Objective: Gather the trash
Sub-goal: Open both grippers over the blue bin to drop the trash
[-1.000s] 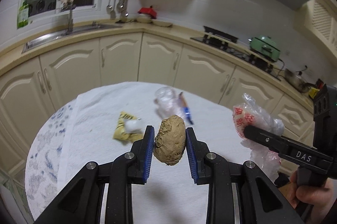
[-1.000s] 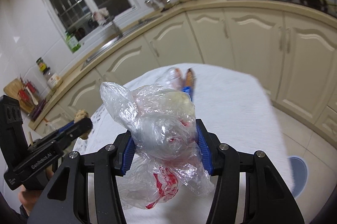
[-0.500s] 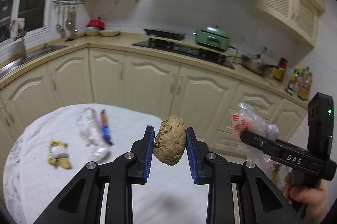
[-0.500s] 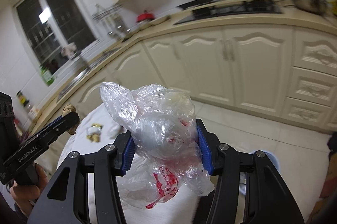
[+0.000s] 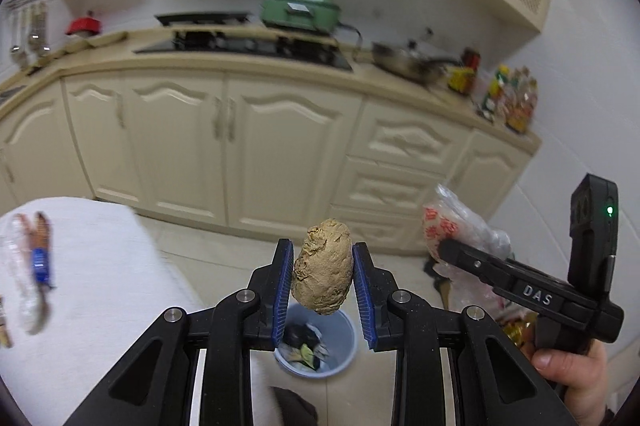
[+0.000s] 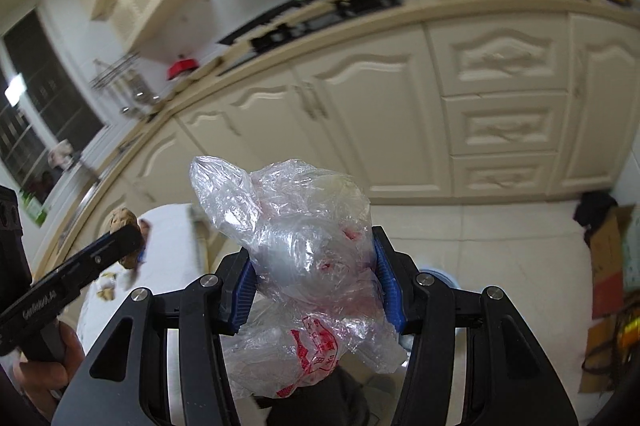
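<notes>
My left claw (image 5: 323, 276) is clamped on a brown lump (image 5: 323, 272), with the blue bin (image 5: 338, 350) on the floor just beneath it. My right claw (image 6: 316, 278) grips a crumpled plastic bag (image 6: 296, 238); the worktop (image 5: 104, 290) lies left of both.

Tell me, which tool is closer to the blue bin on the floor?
Left. The left tool, holding the brown lump, sits right above the blue bin. The right tool, clamping the plastic bag, is off to the bin's right side.
</notes>
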A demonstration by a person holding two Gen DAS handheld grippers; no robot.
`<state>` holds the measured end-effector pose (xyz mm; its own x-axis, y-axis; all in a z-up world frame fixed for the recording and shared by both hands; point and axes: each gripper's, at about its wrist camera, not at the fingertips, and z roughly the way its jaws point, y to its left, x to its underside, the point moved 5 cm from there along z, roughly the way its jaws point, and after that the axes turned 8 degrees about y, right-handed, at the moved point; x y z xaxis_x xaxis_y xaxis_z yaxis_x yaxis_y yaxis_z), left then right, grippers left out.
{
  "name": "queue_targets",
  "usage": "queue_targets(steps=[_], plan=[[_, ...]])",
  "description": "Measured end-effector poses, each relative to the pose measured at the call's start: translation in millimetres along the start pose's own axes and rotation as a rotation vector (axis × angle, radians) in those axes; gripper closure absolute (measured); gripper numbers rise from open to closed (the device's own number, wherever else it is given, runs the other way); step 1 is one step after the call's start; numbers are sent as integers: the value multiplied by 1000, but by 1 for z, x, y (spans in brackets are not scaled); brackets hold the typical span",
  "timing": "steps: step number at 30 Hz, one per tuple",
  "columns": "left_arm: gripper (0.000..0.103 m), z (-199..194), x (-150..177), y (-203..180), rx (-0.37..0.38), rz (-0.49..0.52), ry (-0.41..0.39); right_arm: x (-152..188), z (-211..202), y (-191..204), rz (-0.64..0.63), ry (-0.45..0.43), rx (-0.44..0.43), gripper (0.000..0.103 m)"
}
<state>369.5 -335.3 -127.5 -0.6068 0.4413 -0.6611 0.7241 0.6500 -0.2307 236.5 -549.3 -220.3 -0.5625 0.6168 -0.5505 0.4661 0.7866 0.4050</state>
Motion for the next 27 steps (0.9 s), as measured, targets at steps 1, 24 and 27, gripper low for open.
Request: queue_targets(steps=[1,24,27], plan=[[77,10,-5,-1,7,1,21,0,6,-12,17,11,13,50],[19,300,-107,-16,-55,-20,462,25,162,-155,300,301,31,25],[7,301,-114,-15,-110,-2,438,29,159,-158,325,292,33,13]])
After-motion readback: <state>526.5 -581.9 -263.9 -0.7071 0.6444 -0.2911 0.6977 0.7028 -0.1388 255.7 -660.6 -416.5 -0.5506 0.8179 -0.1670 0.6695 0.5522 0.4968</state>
